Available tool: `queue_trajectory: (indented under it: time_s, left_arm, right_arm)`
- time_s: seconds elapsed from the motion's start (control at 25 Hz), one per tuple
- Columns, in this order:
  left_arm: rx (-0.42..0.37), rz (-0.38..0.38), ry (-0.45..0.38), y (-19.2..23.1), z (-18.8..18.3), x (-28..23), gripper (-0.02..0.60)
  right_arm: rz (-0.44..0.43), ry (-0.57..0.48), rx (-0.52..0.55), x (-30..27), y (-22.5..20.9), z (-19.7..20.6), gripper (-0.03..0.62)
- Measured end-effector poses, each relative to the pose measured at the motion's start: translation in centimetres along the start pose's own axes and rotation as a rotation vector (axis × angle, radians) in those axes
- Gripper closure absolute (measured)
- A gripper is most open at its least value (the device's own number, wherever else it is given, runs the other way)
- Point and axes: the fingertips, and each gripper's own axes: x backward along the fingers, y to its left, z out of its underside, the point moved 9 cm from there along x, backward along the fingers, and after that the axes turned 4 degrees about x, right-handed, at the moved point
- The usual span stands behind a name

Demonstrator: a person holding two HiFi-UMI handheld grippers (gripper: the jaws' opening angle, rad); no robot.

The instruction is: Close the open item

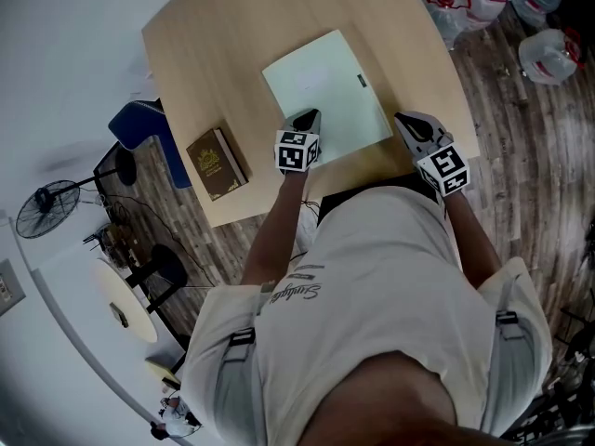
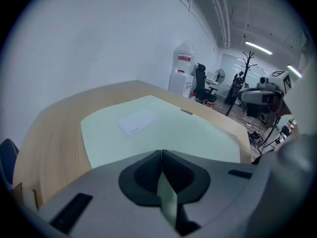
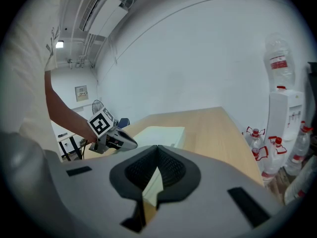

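Head view: pale green flat folder (image 1: 325, 91) lies mid-table on the light wooden tabletop (image 1: 204, 54), cover down and flat, white label (image 1: 311, 80) facing up. It looks closed already, so my read is the task is basically done, w/ only a final press or a pull-away left.

Left gripper (image 1: 305, 121) sits over the folder's near-left edge, jaws clenched together, nothing between them; can't tell if the tips touch the cover. Right gripper (image 1: 409, 124) is just beside the folder's near-right corner, over bare wood, jaws also pinched together and empty.

If a press is wanted: push straight down w/ the closed tips near the front edge, no sideways drag, since the folder would likely skate on smooth wood. Then lift straight up before swinging away.

Room: the folder's near corner lies close to the table's front edge, so don't nudge it toward the person. There's bare wood on the far side and on the left, up to the dark brown hardcover book (image 1: 217, 163) near the left edge. Clear plastic water bottles (image 1: 548, 54) are on the floor past the right edge, well apart
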Motion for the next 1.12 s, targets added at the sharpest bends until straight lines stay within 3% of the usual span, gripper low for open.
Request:
queue_trajectory:
  time_s: [0.2,0.36,0.72,1.12]
  left_arm:
    - [-0.033,0.003,-0.004,-0.1,0.2,0.0,0.566]
    - [-0.026,0.023,-0.056,0.0,0.0,0.6,0.566]
    - [0.050,0.101,-0.215,1.3,-0.5,3.5,0.566]
    - [0.195,0.117,-0.367,3.2,0.4,9.0,0.566]
  right_arm:
    - [-0.031,0.004,0.014,-1.8,0.8,-0.8,0.599]
    - [-0.057,0.011,0.027,-3.2,1.7,-1.7,0.599]
    - [-0.077,0.016,0.055,-5.2,4.0,-3.4,0.599]
    - [-0.108,0.016,0.058,-6.6,7.3,-4.0,0.599]
